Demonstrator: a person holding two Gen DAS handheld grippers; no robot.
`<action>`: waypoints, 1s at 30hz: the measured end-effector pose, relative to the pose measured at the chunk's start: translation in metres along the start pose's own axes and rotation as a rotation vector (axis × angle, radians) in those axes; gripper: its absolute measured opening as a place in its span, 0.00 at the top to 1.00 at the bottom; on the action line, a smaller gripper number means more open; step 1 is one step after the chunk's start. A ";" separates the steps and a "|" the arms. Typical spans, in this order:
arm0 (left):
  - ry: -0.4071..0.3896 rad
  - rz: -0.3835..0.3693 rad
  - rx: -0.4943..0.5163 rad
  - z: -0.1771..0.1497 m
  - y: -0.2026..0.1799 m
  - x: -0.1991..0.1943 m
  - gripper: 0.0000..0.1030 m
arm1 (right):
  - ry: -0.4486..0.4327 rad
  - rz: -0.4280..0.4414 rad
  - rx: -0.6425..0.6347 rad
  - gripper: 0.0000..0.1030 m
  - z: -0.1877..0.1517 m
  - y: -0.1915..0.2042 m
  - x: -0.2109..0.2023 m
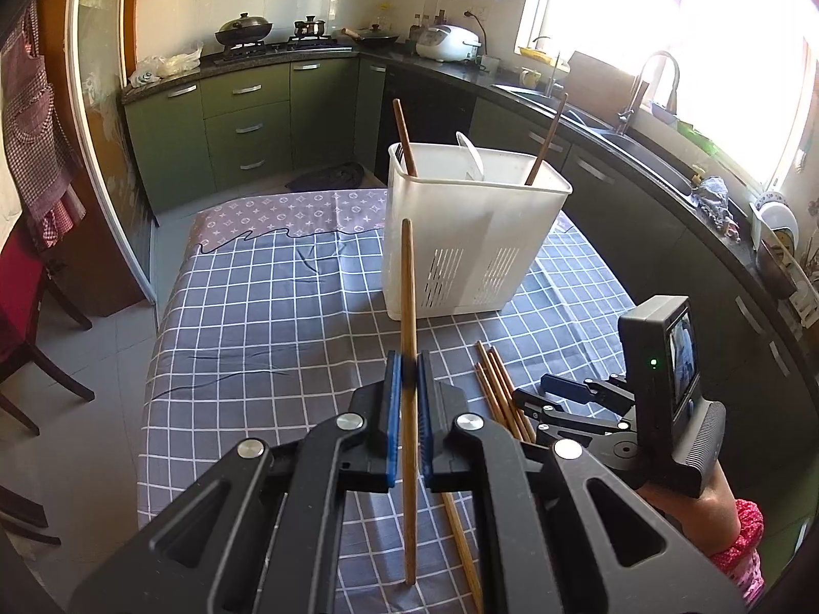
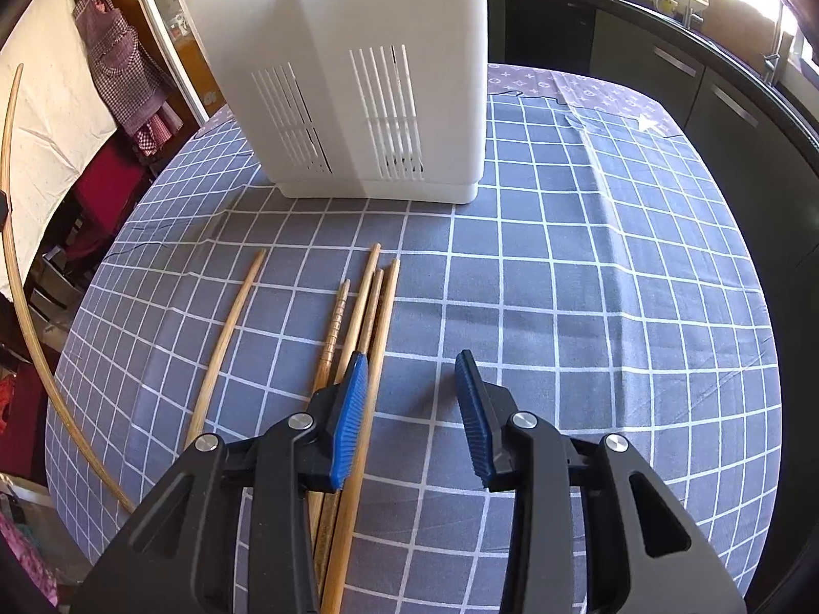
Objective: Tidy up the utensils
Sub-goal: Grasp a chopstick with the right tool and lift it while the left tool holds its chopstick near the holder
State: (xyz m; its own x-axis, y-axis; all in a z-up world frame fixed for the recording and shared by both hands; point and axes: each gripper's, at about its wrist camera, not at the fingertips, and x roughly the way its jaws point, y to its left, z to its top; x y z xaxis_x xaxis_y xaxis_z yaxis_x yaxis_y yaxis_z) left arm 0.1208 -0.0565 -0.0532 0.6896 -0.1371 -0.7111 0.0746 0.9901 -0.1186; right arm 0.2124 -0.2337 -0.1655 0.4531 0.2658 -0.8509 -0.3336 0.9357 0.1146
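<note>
Left fingers (image 1: pixel 408 378) pinch one chopstick (image 1: pixel 408 307) mid-shaft; it could pivot and miss the caddy (image 1: pixel 476 235). Right fingers (image 2: pixel 412 378), spread, may nudge the pile (image 2: pixel 358 317).

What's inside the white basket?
The white basket holds two brown chopsticks and a white spoon, all poking above its rim. Its walls hide their lower ends and anything lying deeper.

Wooden chopsticks (image 2: pixel 353 358), matt, one showing turned ridges. White plastic utensil holder (image 2: pixel 358 77), smooth, slotted, looking faintly translucent. Checked tablecloth (image 2: pixel 588 307) lying creased, matt cloth. Gripper fingers (image 2: pixel 353 409) wearing ribbed blue pads on matt black plastic with shining metal pins.
</note>
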 end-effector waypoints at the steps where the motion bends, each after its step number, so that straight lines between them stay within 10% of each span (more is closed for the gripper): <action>1: 0.000 0.000 0.001 0.000 0.000 0.000 0.94 | 0.000 -0.006 -0.007 0.70 0.000 0.003 0.000; 20: -0.014 -0.005 0.003 -0.001 0.002 -0.006 0.94 | 0.042 -0.010 -0.042 0.94 0.016 0.011 0.013; 30: -0.026 0.001 0.003 -0.001 0.004 -0.011 0.94 | -0.182 0.077 0.012 0.94 0.021 -0.009 -0.075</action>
State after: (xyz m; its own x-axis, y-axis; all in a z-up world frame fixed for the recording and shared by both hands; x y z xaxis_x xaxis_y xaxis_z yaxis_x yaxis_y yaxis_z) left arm 0.1128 -0.0510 -0.0460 0.7081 -0.1358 -0.6929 0.0764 0.9903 -0.1159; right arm 0.1990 -0.2571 -0.0916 0.5692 0.3731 -0.7327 -0.3635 0.9135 0.1828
